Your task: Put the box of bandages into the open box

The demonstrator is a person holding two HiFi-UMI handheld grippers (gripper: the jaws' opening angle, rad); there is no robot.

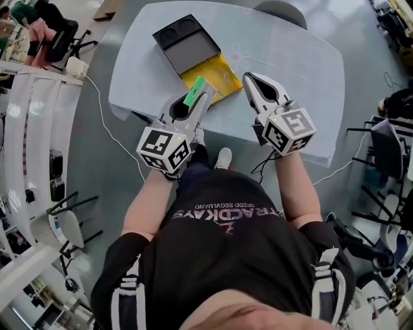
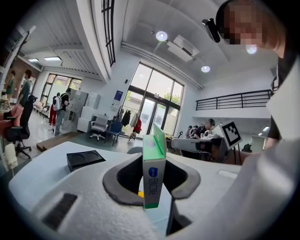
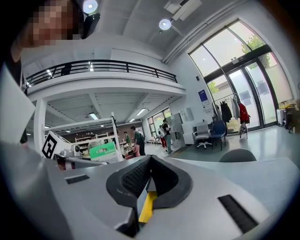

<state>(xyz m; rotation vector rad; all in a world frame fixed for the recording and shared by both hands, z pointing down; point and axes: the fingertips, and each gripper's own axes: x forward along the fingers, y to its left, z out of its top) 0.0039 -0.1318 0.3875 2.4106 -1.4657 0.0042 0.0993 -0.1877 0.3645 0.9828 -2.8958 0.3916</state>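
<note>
A pale grey rounded table (image 1: pixel 290 58) fills the upper middle of the head view. Its near edge runs just under both grippers, and a grey chair back (image 1: pixel 281 9) shows at its far edge. A black tray with two round hollows (image 1: pixel 187 42) lies toward the far left, and a yellow open box (image 1: pixel 213 77) adjoins its near side. To the right of these the tabletop is bare out to its right edge.

The left gripper (image 1: pixel 192 102) has its jaws partly closed and clamped on a green-and-white cardboard box of bandages (image 1: pixel 196 87), which sits above the table's near edge, just short of the yellow open box. The long axis of the box of bandages runs along the jaws and points up and to the right, toward the yellow. In the left gripper view it stands on edge, with the green face on top and a narrow white end facing the camera.

The right gripper (image 1: pixel 250 80) has its jaw tips together with nothing between them; it is just right of the yellow open box.

That white end carries a blue round logo and dark characters, too small to read. The white lettering on the person's black T-shirt (image 1: pixel 226 216) appears upside down and can't be read with certainty.
</note>
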